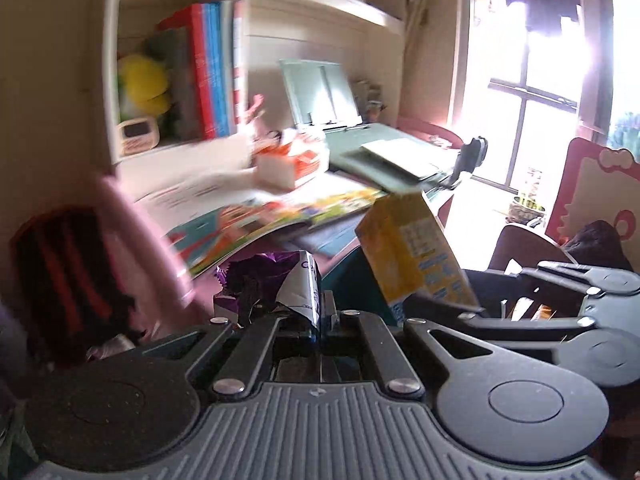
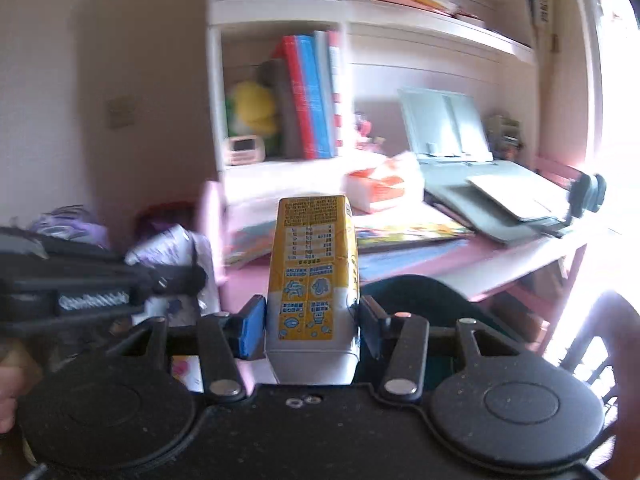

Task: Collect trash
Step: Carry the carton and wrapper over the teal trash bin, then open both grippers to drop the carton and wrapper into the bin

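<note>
In front of the pink counter [image 2: 520, 256], clear of its surface, I carry one piece of trash in each claw. My left claw [image 1: 316, 320] is clenched tight on a crumpled purple wrapper [image 1: 276, 280], thin foil that would slip from a looser pinch. My right claw [image 2: 310, 320] grasps a yellow carton [image 2: 312, 264] by its lower sides, upright, probably so no dregs spill. The picture books [image 1: 256, 220] and tissue box [image 2: 380, 190] lie on the counter, not trash, I judge.
</note>
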The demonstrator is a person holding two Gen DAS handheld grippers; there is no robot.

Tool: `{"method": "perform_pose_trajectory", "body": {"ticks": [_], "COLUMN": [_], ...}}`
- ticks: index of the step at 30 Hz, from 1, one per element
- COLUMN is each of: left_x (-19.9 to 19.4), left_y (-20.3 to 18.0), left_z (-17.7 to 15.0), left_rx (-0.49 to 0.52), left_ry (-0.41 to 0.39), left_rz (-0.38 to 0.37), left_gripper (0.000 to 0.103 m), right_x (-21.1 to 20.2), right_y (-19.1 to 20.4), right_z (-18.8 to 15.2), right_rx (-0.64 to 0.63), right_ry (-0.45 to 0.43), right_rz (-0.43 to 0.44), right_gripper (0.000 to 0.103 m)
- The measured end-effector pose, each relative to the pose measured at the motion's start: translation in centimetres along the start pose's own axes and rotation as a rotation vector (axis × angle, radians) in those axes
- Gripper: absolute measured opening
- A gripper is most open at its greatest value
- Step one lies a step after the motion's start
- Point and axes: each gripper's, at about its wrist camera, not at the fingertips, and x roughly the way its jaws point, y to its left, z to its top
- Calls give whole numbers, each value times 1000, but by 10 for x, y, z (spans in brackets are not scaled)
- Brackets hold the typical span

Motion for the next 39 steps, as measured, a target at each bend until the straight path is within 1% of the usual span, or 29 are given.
{"method": "perform_pose_trajectory", "body": {"ticks": [4, 9, 11, 12, 16, 21, 24, 26, 27, 32, 39], "left_x": [22, 31, 33, 40, 73, 117, 133, 139, 142, 151, 148], "left_y": [-23, -48, -57, -62, -75, -83, -83, -82, -80, -76, -66], "left_z": [25, 64, 70, 71, 47, 10, -6, -16, -17, -31, -38], "left_rx": [11, 34, 42, 46, 74, 75, 76, 68, 65, 61, 17], "left_ry": [-10, -70, -77, -69, -15, 94, 144, 170, 179, 218, 241], "left_rz": [-25, -51, -62, -67, -81, -81, -80, -82, -83, -92, -112], "left_gripper": [2, 2, 2, 2, 2, 2, 2, 2, 2, 2, 6], "right_x": [12, 25, 29, 31, 41, 59, 63, 65, 67, 68, 61], "right_y": [-32, -57, -62, -64, -72, -79, -78, -78, -79, -84, -81], "right_z": [-7, -19, -22, -24, -31, -43, -48, -51, -52, -56, -60], "right_rx": [29, 48, 51, 53, 51, 67, 67, 66, 68, 79, 78], "right_ry": [30, 66, 78, 84, 112, 167, 181, 197, 204, 208, 222], "right_rz": [-52, -85, -90, -91, -97, -84, -79, -76, -78, -90, -101], "right_gripper": [49, 50, 50, 50, 50, 50, 50, 51, 50, 50, 52]}}
